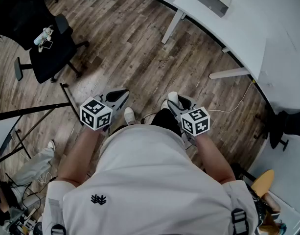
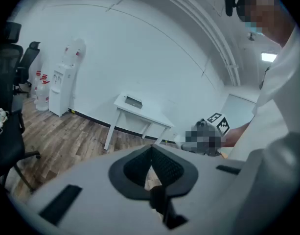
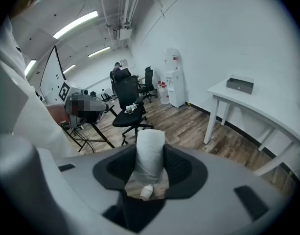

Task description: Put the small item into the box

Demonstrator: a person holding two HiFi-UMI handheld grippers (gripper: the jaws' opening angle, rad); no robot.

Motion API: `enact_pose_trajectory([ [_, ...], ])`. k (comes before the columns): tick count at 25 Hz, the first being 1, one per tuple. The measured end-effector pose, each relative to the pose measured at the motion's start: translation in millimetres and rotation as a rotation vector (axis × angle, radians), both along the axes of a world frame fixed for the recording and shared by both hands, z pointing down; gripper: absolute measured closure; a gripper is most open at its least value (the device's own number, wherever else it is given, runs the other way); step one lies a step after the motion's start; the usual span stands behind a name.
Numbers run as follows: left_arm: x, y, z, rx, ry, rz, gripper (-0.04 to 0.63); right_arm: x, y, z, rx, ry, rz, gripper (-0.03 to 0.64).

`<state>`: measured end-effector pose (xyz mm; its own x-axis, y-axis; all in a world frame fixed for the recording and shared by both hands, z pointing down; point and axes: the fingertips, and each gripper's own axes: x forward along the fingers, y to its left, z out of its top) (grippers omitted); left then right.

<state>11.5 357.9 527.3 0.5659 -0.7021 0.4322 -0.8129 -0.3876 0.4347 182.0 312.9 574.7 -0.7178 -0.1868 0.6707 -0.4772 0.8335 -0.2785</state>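
Head view: the small item (image 1: 173, 98) is being pinched by the right gripper (image 1: 178, 102) — the box (image 1: 213, 1) on the counter (image 1: 247, 33) at one o'clock, well apart. Left gripper view: the left gripper (image 2: 150, 155) is being held pressed together, empty. Right gripper view: the item is being clamped between the pads — delivery is judged outstanding.

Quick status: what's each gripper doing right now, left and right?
Left gripper: jaws shut, nothing between them.
Right gripper: jaws closed on a white wrapped roll.
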Motion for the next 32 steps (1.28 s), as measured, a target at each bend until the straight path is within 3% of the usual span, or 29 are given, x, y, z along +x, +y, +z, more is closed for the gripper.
enact_pose_trajectory([
  [5, -5, -3, 4, 0.003, 0.007, 0.031, 0.588, 1, 20, 3, -0.035, 0.033, 0.008, 0.442],
  [11, 14, -39, 0, 0.025, 0.025, 0.065, 0.588, 4, 0, 1, -0.063, 0.020, 0.061, 0.442],
  [17, -1, -80, -14, 0.020, -0.002, 0.063, 0.588, -27, -66, -5, -0.077, -0.063, 0.133, 0.443],
  [22, -25, -119, -13, 0.014, -0.084, 0.089, 0.588, -50, -122, -9, -0.063, -0.108, 0.175, 0.443],
  [27, -9, -173, -29, 0.057, -0.161, 0.132, 0.588, -38, -174, -17, -0.090, -0.137, 0.242, 0.443],
  [32, 8, -221, -37, 0.085, -0.141, 0.177, 0.588, -29, -219, -12, -0.114, -0.146, 0.320, 0.443],
])
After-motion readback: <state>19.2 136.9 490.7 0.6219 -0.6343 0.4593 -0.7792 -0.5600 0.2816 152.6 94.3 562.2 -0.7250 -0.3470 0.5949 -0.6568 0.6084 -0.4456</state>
